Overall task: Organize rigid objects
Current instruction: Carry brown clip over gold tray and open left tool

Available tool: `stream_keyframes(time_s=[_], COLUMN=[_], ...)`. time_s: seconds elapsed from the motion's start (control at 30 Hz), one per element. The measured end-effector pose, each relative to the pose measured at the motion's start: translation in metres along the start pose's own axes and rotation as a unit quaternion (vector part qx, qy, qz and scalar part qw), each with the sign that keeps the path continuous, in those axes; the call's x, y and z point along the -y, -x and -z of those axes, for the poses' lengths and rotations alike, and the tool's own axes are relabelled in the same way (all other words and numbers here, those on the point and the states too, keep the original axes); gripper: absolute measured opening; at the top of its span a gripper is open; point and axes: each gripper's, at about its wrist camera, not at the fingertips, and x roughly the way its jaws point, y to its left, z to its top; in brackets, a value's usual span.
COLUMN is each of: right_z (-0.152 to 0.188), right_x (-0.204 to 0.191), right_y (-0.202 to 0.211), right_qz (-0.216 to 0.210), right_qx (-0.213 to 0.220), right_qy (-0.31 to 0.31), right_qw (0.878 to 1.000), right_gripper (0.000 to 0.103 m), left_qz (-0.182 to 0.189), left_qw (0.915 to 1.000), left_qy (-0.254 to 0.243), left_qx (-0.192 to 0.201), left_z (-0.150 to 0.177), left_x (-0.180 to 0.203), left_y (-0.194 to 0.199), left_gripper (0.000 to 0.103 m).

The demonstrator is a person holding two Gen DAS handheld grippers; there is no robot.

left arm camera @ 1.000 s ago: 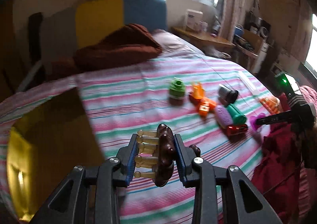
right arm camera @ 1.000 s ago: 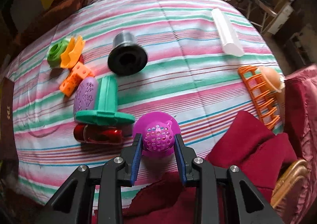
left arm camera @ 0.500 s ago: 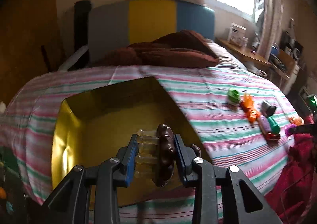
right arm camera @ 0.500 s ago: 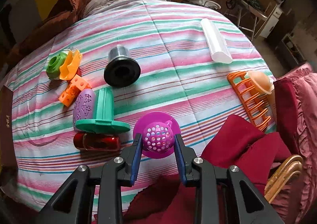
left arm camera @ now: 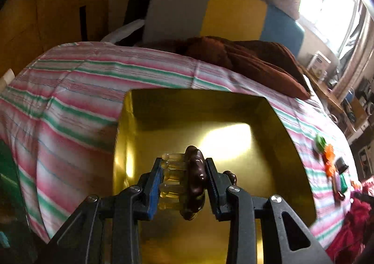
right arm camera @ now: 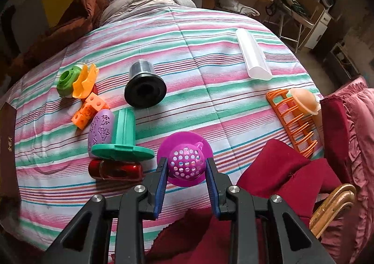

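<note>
Left wrist view: the left gripper (left arm camera: 184, 182) clenches a dark brown massage brush with pale translucent prongs (left arm camera: 195, 181) above the open gold-lined box (left arm camera: 292, 147), at six o'clock of its interior.

Right wrist view: the right gripper (right arm camera: 187, 170) grasps a purple perforated plastic strainer (right arm camera: 185, 164) on the striped bedspread (right arm camera: 198, 72); a green flanged plastic spool (right arm camera: 122, 141) lies at nine o'clock.
</note>
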Motion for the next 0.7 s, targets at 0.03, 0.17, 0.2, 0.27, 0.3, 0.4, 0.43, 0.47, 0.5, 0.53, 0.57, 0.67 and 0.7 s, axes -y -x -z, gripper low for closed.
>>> stream_keyframes(time_s=[0.03,0.17,0.2,0.27,0.3,0.4,0.43,0.47,0.5,0.53,0.57,0.67,0.7], right_z=[0.0,0.0,0.0,0.0,0.0,0.0,0.0,0.0,0.0,0.0,0.0,0.0,0.0], right_x=[0.0,0.0,0.0,0.001,0.001,0.002,0.002,0.001,0.001,0.001,0.001,0.0,0.0], right_y=[0.0,0.001,0.001,0.001,0.001,0.001,0.001,0.0,0.0,0.0,0.0,0.001,0.0], right_qz=[-0.002,-0.005,-0.006,-0.008,-0.009,-0.009,-0.008,-0.008,-0.007,-0.006,-0.005,-0.002,-0.001], right_qx=[0.001,0.002,0.004,0.005,0.005,0.004,0.004,0.004,0.004,0.004,0.004,0.004,0.003], right_qy=[0.0,0.001,-0.001,-0.003,-0.004,-0.005,-0.004,-0.003,-0.003,-0.003,-0.003,-0.002,-0.002], right_qw=[1.0,1.0,1.0,1.0,1.0,1.0,1.0,1.0,1.0,1.0,1.0,1.0,1.0], right_gripper=[0.032,0.032,0.032,0.032,0.032,0.032,0.032,0.032,0.032,0.032,0.032,0.032,0.032], left_qz=[-0.005,-0.027,-0.033,-0.047,-0.046,-0.062,-0.066,-0.077,-0.087,-0.088,-0.089,-0.096,-0.099], left_qw=[1.0,0.9995,0.9994,0.9987,0.9986,0.9978,0.9975,0.9967,0.9959,0.9957,0.9957,0.995,0.9948], left_qy=[0.001,0.009,0.006,0.009,0.009,0.011,0.007,-0.002,-0.007,-0.007,-0.007,-0.011,-0.01], left_qx=[-0.003,-0.009,-0.01,-0.019,-0.023,-0.024,-0.025,-0.026,-0.025,-0.026,-0.028,-0.024,-0.023], left_z=[-0.007,-0.036,-0.041,-0.051,-0.055,-0.062,-0.064,-0.064,-0.064,-0.065,-0.065,-0.065,-0.065], left_x=[-0.003,-0.008,-0.008,-0.01,-0.009,-0.012,-0.013,-0.011,-0.011,-0.012,-0.013,-0.014,-0.015], left_y=[-0.006,-0.033,-0.039,-0.053,-0.058,-0.071,-0.075,-0.078,-0.081,-0.083,-0.084,-0.086,-0.086], left_gripper=[0.034,0.034,0.034,0.034,0.034,0.034,0.034,0.034,0.034,0.035,0.036,0.045,0.046])
